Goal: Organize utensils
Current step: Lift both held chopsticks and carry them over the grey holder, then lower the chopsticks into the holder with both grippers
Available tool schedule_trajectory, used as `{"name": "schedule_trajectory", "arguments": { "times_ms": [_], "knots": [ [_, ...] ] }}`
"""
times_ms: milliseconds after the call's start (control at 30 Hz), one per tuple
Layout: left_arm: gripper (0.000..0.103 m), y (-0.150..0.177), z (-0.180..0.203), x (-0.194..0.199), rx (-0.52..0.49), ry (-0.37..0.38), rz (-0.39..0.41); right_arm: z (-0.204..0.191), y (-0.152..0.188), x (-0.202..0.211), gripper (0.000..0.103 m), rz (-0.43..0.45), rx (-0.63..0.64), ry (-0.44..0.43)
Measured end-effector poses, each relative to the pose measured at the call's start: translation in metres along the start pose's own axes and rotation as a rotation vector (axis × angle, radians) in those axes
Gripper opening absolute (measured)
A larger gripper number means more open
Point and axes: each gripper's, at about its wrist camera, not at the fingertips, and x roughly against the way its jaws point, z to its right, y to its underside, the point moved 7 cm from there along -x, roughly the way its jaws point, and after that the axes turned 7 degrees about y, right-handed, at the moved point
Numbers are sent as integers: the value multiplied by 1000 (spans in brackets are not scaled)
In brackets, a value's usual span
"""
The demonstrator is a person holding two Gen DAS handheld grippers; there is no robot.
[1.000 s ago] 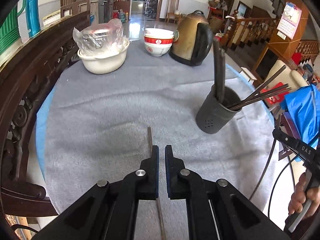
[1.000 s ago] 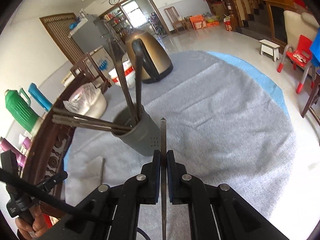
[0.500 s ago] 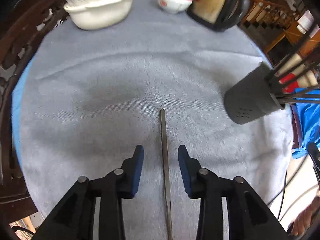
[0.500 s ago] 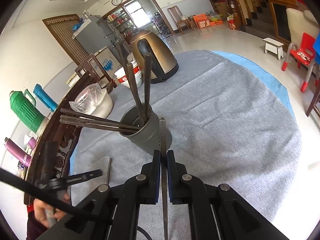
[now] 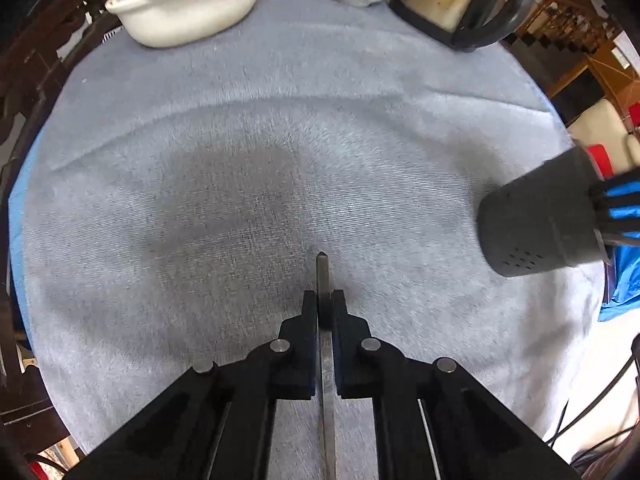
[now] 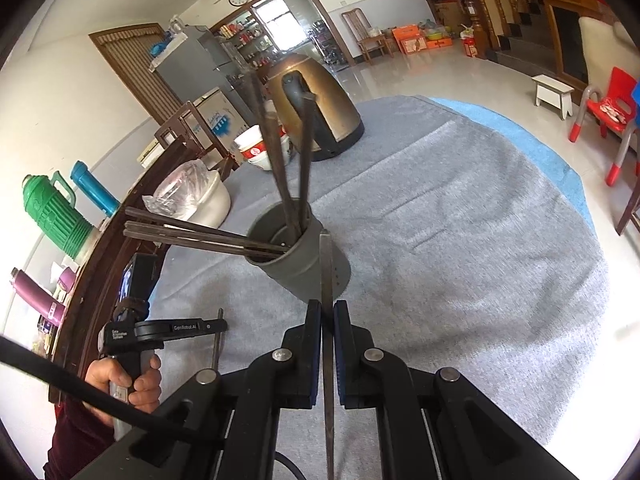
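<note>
Since earlier: left gripper (image 5: pixel 324 304) has dropped toward the grey cloth (image 5: pixel 280 168) and its jaws, spread half a second ago on either side of the lying chopstick, are now pressed onto it.
Left gripper grip: pinching the dark chopstick (image 5: pixel 322 272); a short tip sticks out beyond the fingers, the rest runs back between the jaws toward the camera.
Left chopstick position: low over the cloth, lying along the gripper's line; whether it has left the cloth cannot be told.
Right gripper (image 6: pixel 328 312): unmoved, clamped on a second chopstick (image 6: pixel 326 264) whose tip reaches up in front of the holder's wall.
Utensil holder (image 6: pixel 304 264): upright grey cup with several chopsticks already in it, some leaning left, two standing steep.
Holder from left view (image 5: pixel 540 224): off to the right, well apart from the left gripper.
Person's hand (image 6: pixel 136 380): wrapped round the left gripper's handle.
</note>
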Motion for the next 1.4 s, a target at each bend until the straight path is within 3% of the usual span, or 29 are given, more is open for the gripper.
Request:
{"name": "schedule_trajectory", "arguments": {
  "times_ms": [167, 367, 700, 1100, 1267, 1400],
  "knots": [
    [5, 12, 29, 50, -78, 35, 103, -14, -11, 16, 7, 73, 20, -42],
    [5, 26, 79, 135, -218, 88, 287, -32, -29, 48, 7, 215, 42, -83],
    [5, 8, 127, 224, -317, 139, 503, -61, -58, 92, 7, 384, 95, -61],
    [5, -21, 166, 288, -332, 171, 687, -78, -95, 125, 7, 556, 114, 30],
    [5, -35, 173, 284, -309, 158, 757, -80, -106, 115, 7, 612, 96, 75],
    [5, -46, 167, 265, -268, 181, 786, -76, -106, 96, 7, 597, 81, 82]
  ]
}}
